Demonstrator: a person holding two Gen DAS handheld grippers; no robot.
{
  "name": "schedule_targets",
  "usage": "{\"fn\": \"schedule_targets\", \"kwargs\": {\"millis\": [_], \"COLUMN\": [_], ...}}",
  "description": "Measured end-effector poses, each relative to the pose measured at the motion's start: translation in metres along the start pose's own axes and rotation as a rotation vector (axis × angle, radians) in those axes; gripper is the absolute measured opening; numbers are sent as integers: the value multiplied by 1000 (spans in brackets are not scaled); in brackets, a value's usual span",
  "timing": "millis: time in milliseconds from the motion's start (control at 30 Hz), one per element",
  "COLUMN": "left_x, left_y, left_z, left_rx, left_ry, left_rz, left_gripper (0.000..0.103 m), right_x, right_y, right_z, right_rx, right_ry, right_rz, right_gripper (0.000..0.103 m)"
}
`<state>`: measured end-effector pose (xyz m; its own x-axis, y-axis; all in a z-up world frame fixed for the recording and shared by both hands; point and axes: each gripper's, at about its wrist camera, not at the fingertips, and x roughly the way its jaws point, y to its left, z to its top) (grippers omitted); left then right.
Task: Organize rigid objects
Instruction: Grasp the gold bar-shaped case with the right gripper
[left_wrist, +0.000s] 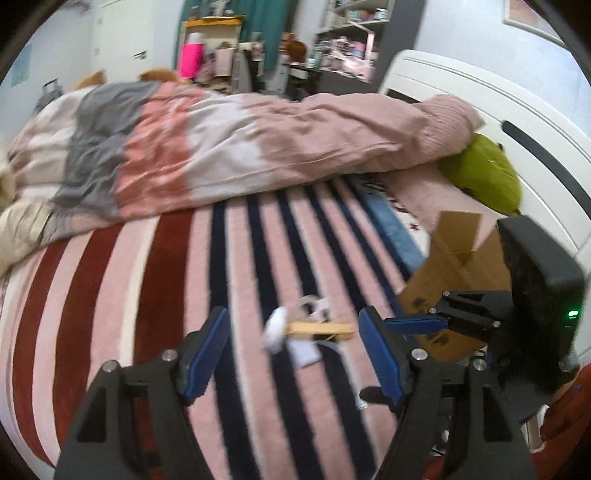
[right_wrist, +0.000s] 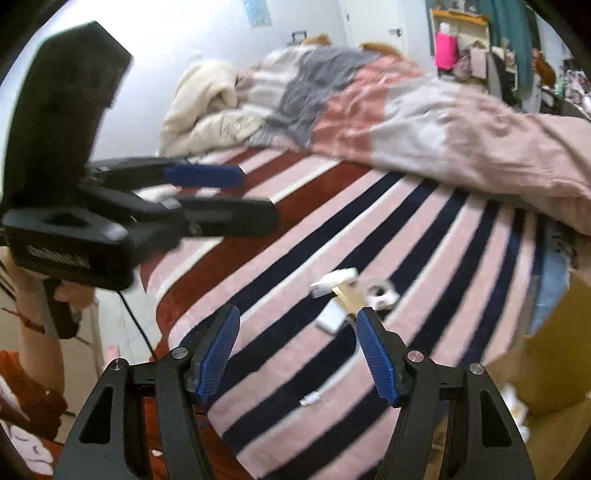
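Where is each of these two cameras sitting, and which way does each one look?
Left wrist view: rides the left gripper, looking across the striped blanket at a wooden piece; the right gripper reaches in before a cardboard box.
Right wrist view: rides the right gripper, facing the same blanket; the left gripper and its holding hand show at left.
Both share the wooden piece, the blanket and the rumpled duvet.

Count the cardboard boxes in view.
1. The box stands open at the bed's right edge, beside the right claw; more may be hidden.
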<state>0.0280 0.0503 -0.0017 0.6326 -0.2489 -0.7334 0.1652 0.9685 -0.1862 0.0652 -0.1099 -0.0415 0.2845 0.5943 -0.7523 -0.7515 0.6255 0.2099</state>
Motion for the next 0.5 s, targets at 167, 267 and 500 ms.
{"fn": "schedule_targets", "kwargs": {"millis": [167,267,500], "left_x": [15,23,25], "left_y": [36,50,66], "left_z": [-28,-41,-55], "left_rx": [-78,-118,-150], "left_ry": [15,30,40], "left_rz": [3,-10,1], "left_gripper": [69,69,69], "right_x": [58,82,124], "right_y": [-5,-16,-44], "right_z": [-7,-8,-4], "right_rx": [10,3,10], "right_ry": [75,80,151], "right_rz": [-119,-219,-280], "right_gripper": [63,63,37]}}
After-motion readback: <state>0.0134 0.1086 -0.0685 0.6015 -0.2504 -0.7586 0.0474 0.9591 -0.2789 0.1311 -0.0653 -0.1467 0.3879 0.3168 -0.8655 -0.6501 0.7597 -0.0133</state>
